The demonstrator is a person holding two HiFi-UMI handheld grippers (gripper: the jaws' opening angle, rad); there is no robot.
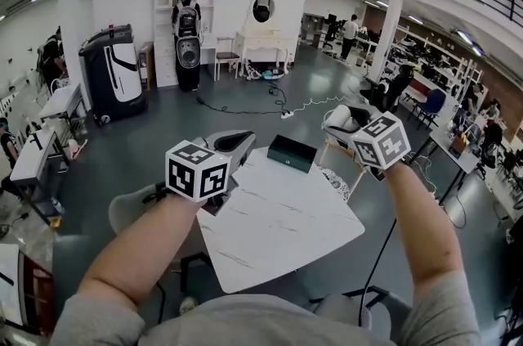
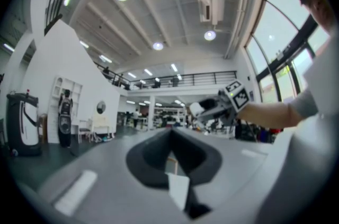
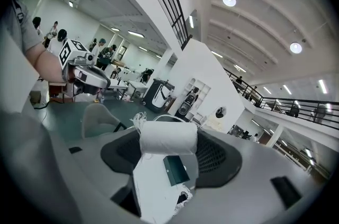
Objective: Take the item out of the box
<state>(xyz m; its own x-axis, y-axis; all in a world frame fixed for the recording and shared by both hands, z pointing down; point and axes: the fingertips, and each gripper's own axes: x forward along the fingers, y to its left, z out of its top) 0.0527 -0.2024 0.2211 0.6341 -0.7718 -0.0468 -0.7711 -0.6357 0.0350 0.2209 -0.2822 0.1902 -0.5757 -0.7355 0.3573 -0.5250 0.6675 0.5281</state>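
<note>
A dark green box (image 1: 292,153) lies at the far edge of the white marble table (image 1: 278,231). My right gripper (image 1: 341,122) hangs above and to the right of the box, its wide-set jaws shut on a white roll (image 1: 336,117) with loose threads at one end. In the right gripper view the roll (image 3: 168,137) spans the jaws, with the box (image 3: 175,170) seen below it on the table (image 3: 153,191). My left gripper (image 1: 237,141) hovers over the table's far left corner, left of the box. Its jaws meet at the tips (image 2: 170,135) with nothing held.
A wooden chair with a lace cushion (image 1: 337,177) stands just beyond the table's right edge. A grey chair (image 1: 133,209) is at the table's left and another (image 1: 353,308) at its near side. A cable (image 1: 382,250) hangs from my right arm.
</note>
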